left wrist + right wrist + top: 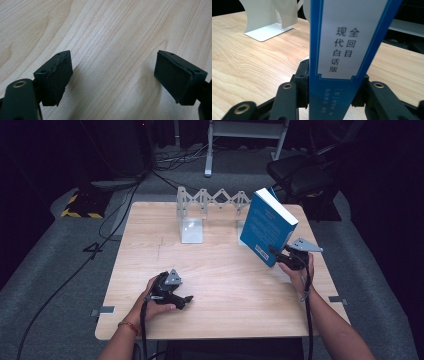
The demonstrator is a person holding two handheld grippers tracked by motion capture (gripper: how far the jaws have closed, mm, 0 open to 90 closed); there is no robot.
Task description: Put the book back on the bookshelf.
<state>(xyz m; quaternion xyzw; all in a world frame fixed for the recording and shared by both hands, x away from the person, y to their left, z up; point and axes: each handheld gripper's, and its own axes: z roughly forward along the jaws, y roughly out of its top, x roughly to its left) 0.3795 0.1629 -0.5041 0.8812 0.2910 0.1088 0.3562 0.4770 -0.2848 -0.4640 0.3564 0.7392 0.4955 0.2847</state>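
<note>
Fingers [303, 82] of the right gripper [281, 256] clamp a thick blue book [266, 226], white-labelled spine, tilted.

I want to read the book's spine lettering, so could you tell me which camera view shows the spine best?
The right gripper view: the blue book stands spine-on between the right gripper's jaws, its white label lettering legible. The high view shows its cover and page edges, tilted, spine unreadable. The left gripper view looks at bare table.

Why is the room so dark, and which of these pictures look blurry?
High view: light falls on the table, the surroundings stay black. Left gripper view: sharp wood grain, soft shadows beside the fingers. Right gripper view: the book is crisp, the white bookend behind blurs.
</note>
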